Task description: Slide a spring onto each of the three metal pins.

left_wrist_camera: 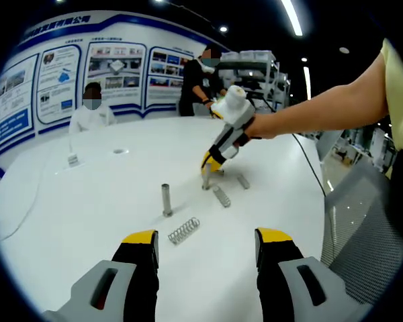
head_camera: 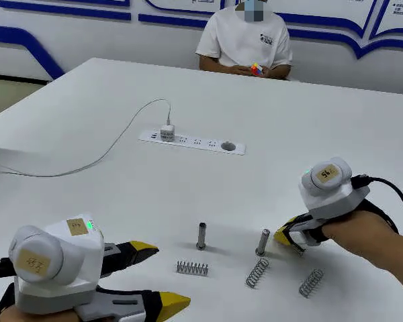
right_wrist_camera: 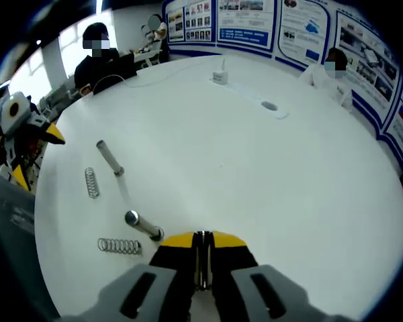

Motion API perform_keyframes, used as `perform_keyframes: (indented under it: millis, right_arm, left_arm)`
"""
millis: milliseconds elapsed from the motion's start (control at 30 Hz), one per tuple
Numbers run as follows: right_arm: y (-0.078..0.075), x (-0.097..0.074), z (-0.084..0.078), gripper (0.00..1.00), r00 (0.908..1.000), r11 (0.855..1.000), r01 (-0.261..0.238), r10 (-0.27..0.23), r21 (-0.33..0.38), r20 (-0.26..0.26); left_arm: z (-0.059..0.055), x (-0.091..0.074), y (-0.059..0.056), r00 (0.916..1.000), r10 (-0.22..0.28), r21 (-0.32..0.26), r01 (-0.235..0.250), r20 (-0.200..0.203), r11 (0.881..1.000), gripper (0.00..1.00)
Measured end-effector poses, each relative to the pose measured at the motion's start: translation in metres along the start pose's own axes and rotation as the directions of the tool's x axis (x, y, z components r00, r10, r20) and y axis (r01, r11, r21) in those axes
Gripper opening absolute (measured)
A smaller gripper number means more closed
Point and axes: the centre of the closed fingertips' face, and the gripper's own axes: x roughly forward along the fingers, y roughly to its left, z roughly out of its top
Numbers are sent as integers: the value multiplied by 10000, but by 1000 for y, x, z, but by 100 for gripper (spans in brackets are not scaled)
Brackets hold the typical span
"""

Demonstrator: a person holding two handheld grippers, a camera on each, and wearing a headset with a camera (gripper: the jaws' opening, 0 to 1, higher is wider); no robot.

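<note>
- White workbench (head_camera: 121, 201), with a white wall with blue stripes behind it.
- Two metal pins stand upright and bare: left pin (head_camera: 201, 236) and right pin (head_camera: 262, 242).
- Three springs lie flat on the near side of the pins, none on a pin: left spring (head_camera: 192, 268), middle spring (head_camera: 257, 272) with one end just beside the right pin's base, and right spring (head_camera: 311, 282).
- Right gripper (head_camera: 283, 237): jaws clenched together, tips low at the table just beside the right pin. Can't tell if they touch it. The right gripper view shows a thin metallic sliver between the tips; can't tell what it is.
- Left gripper (head_camera: 168, 275): jaws spread, nothing between them. The left spring is near, ahead of the tips and apart from them.
- Further out: power strip (head_camera: 191, 141) with a charger (head_camera: 167, 131) and cable (head_camera: 101, 157).
- A seated person (head_camera: 245, 40) at the far edge holds a coloured cube (head_camera: 256, 69).
</note>
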Motion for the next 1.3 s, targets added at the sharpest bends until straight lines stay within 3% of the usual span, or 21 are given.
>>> perform_keyframes:
  millis: [200,667,1300]
  right_arm:
    - [3,-14,4,9,9993,9999,145,-145,2,333]
    - [6,-40,-5,9,9936,9978,562,-593,356,959]
    - [3,-57,-15,9,9820,9941,767,-887,766,1669]
  left_arm:
    - [1,0,-3,10000,-34,94,34,21,10000,59]
    - [5,0,-6,9999,-119,339,117,45,9994,59]
    - [5,-2,-10,9998,-154,487,158,-87,9987,59]
